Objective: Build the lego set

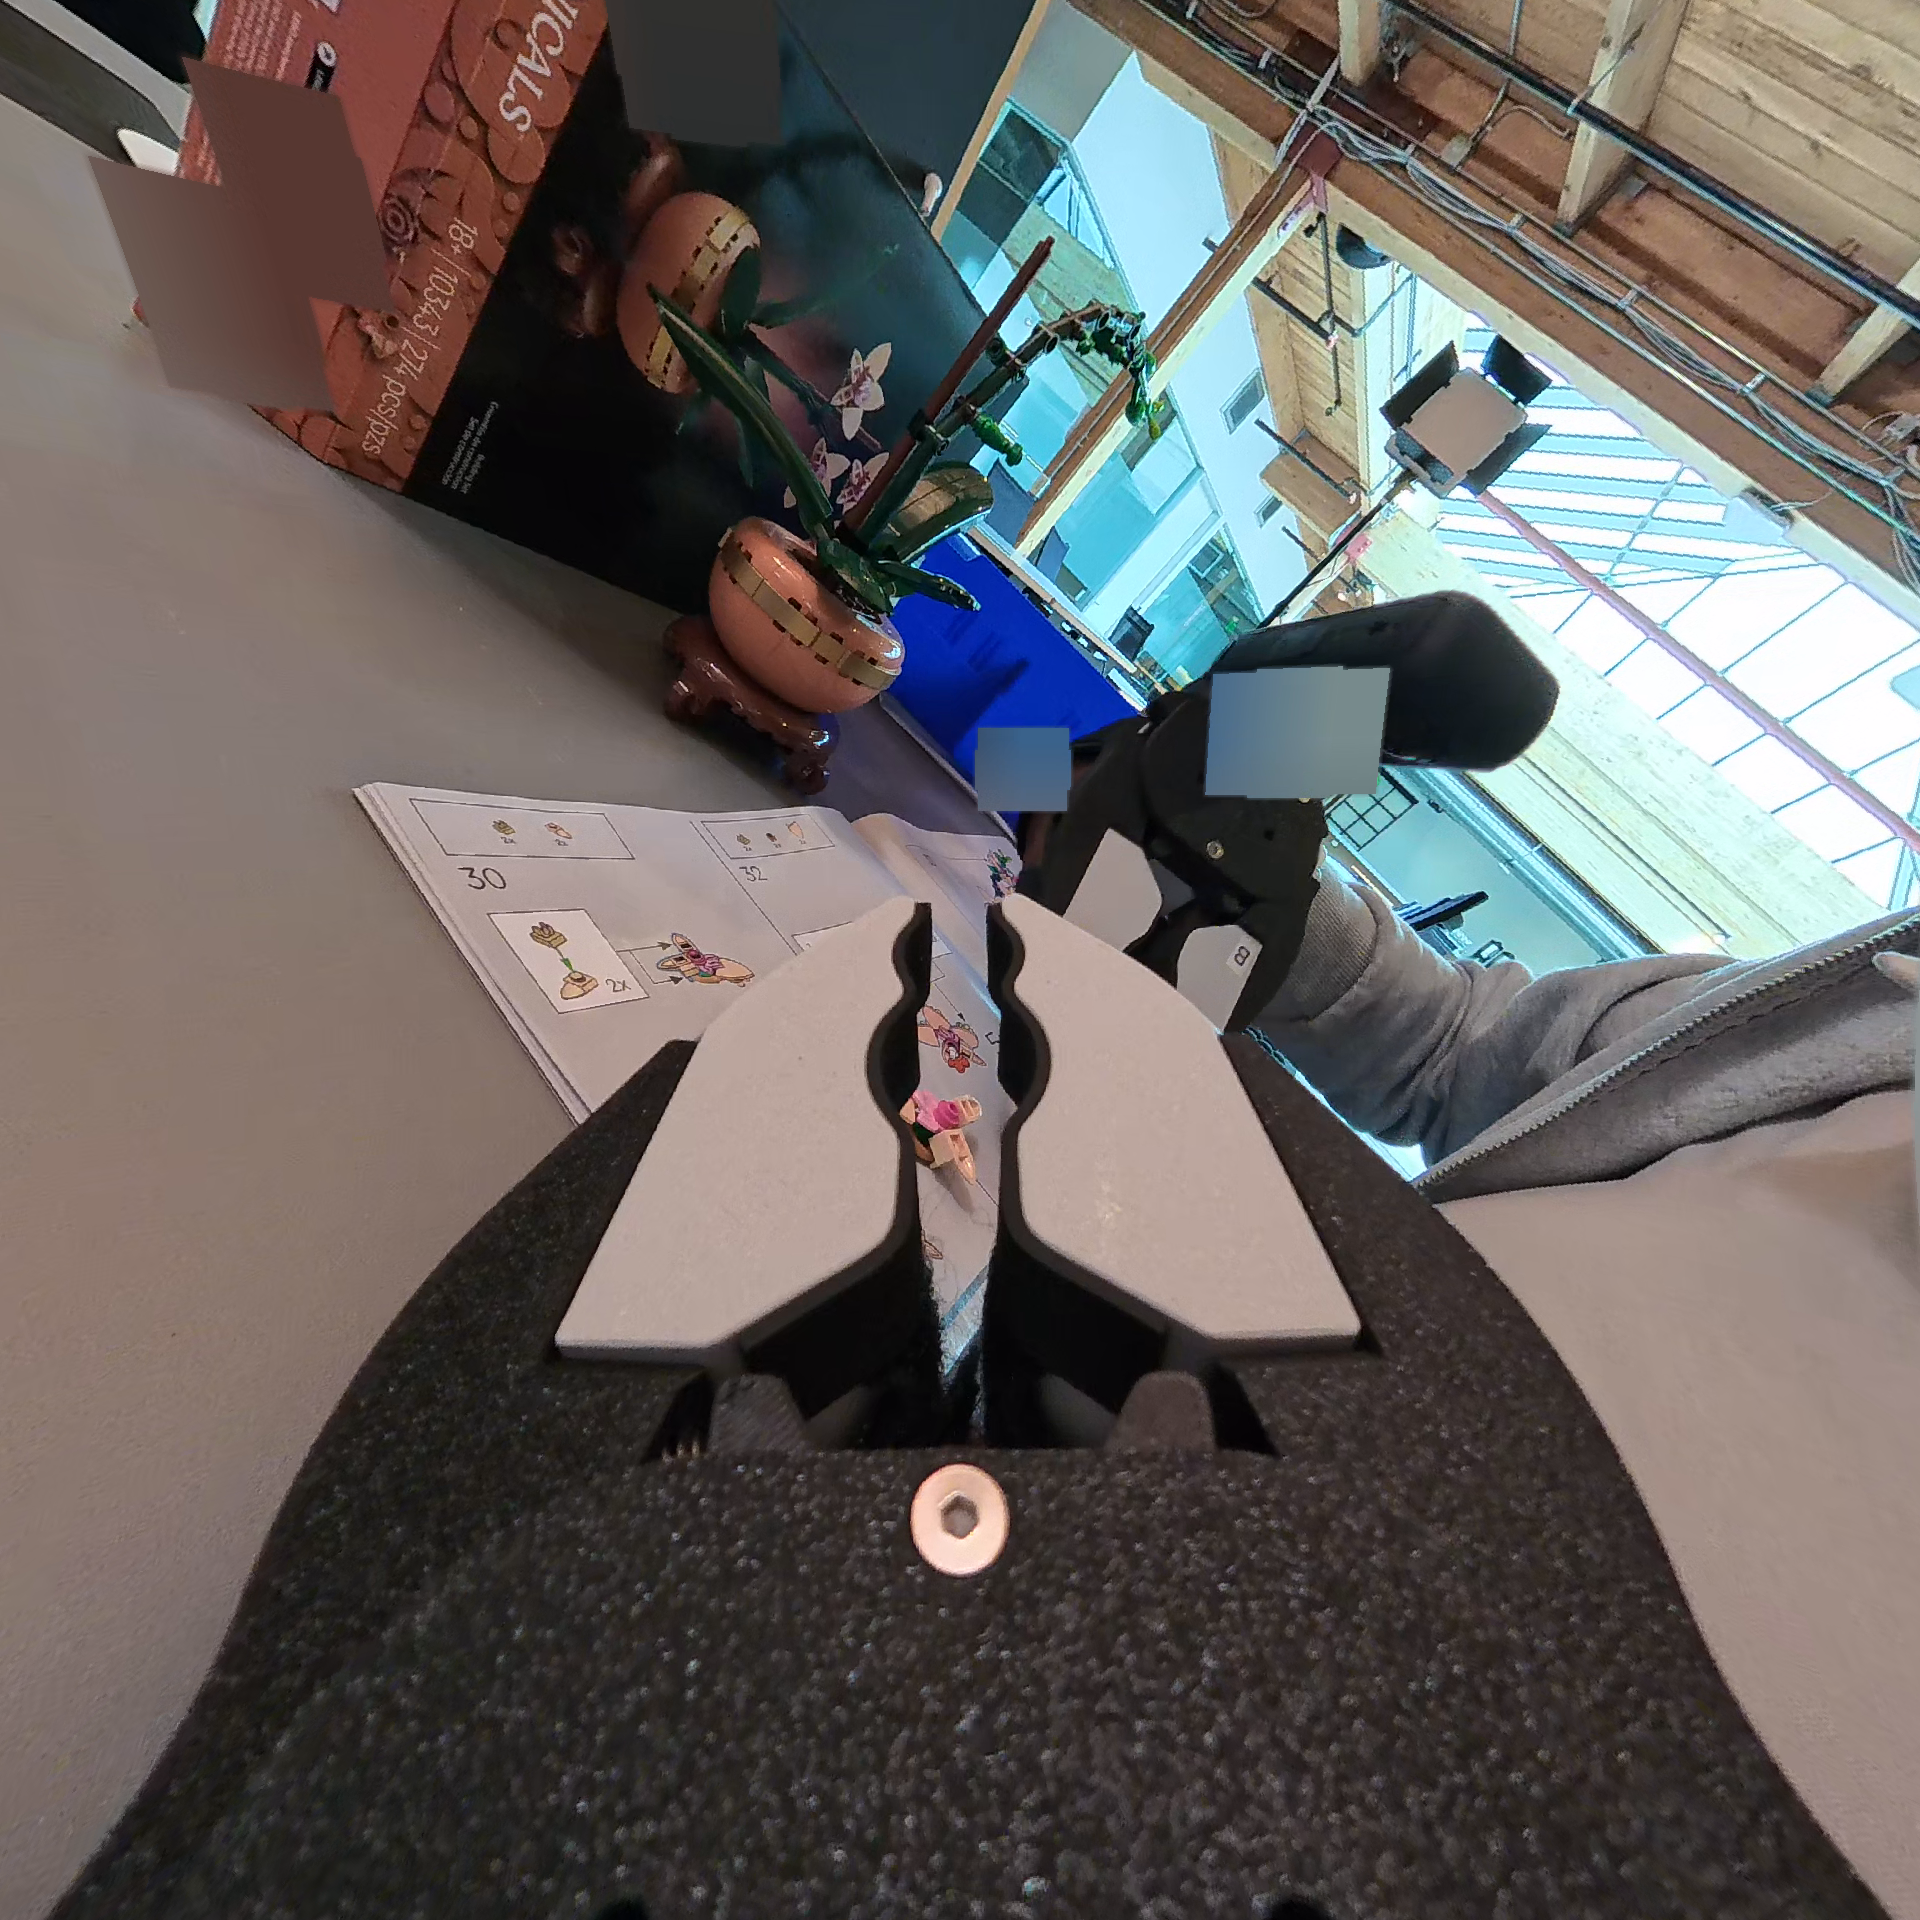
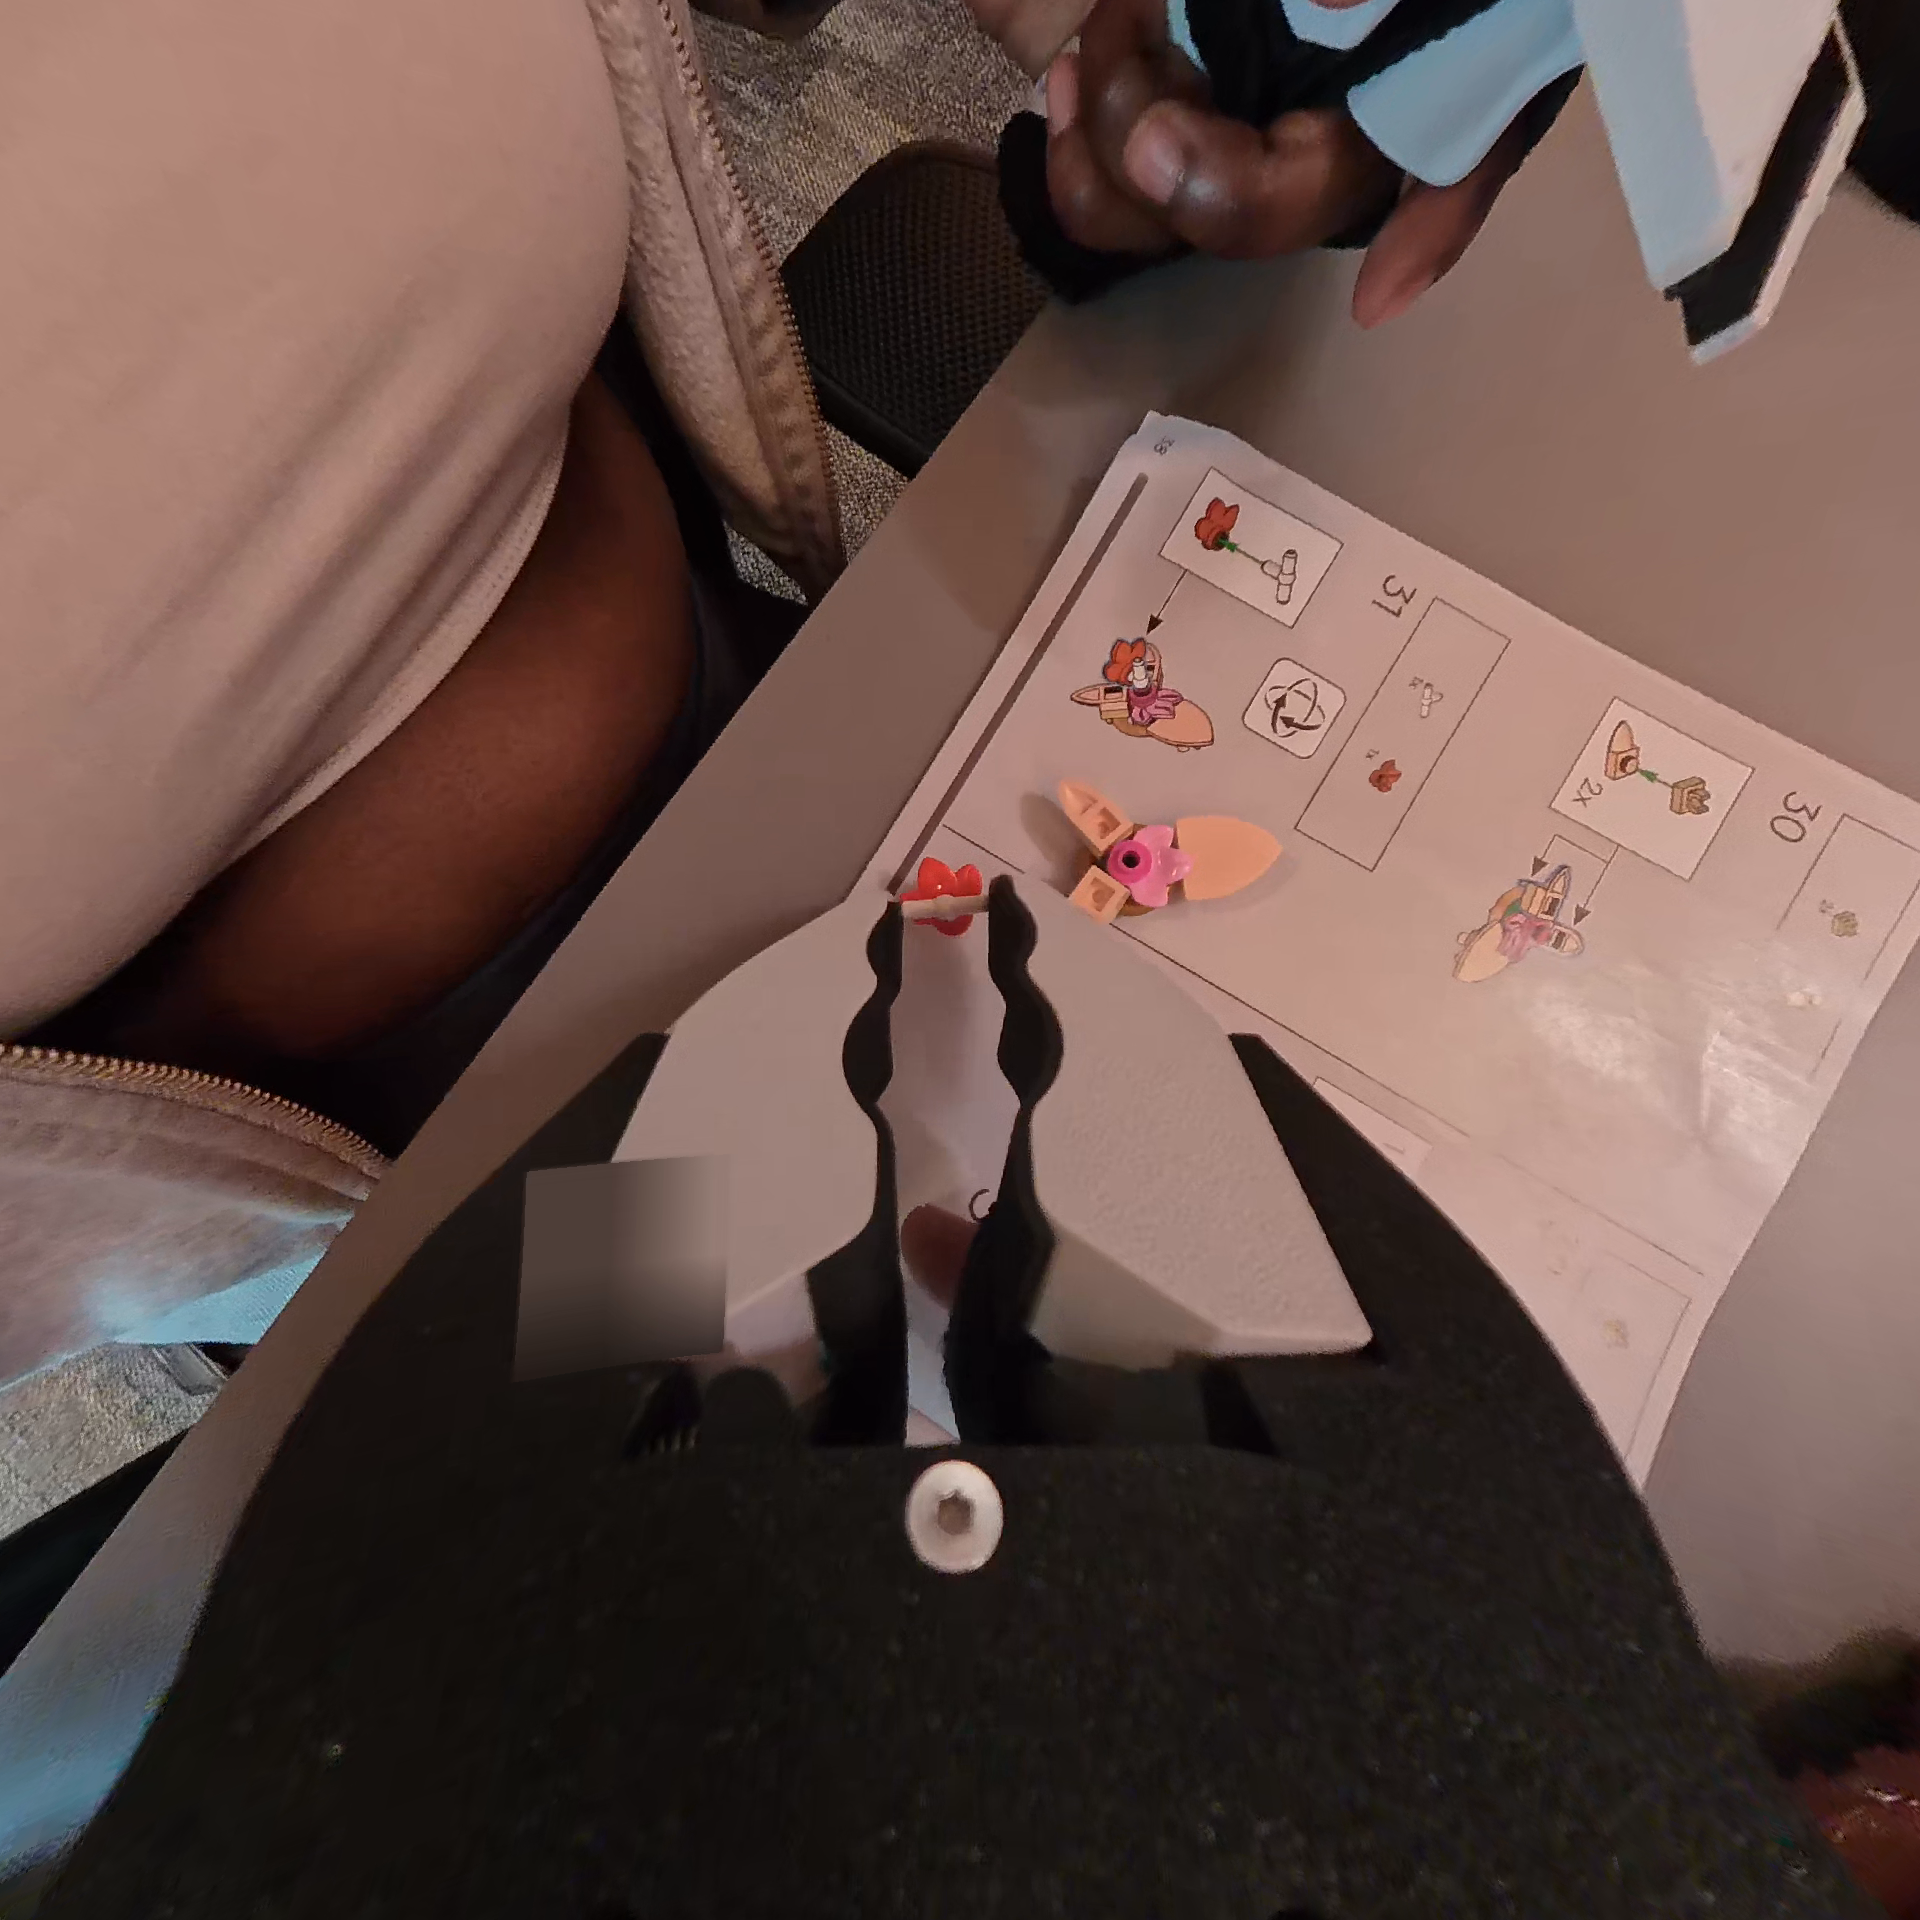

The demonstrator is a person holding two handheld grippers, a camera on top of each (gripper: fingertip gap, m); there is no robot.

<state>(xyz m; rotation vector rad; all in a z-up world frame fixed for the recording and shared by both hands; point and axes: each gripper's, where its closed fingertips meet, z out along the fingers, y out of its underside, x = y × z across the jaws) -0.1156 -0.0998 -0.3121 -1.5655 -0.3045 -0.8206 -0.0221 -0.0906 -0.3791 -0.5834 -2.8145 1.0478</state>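
Observation:
My right gripper (image 2: 943, 904) is shut on a small white bar with a red flower piece (image 2: 940, 881) on it, held at its tips just above the open instruction booklet (image 2: 1455, 1039). A small flower assembly (image 2: 1153, 857) with tan petals and a pink centre lies on the booklet just right of those tips. In the left wrist view my left gripper (image 1: 958, 920) is empty, its jaws a narrow gap apart, and the flower assembly (image 1: 940, 1127) shows through that gap. The right gripper (image 1: 1143, 935) hovers beyond it.
A built orchid model in a pink pot (image 1: 800, 634) stands behind the booklet (image 1: 582, 914), with the set's box (image 1: 499, 260) leaning behind it. The person's torso (image 2: 260, 416) is at the table edge (image 2: 727, 727). A hand (image 2: 1195, 156) holds the left gripper's fingers (image 2: 1745, 156) above the table.

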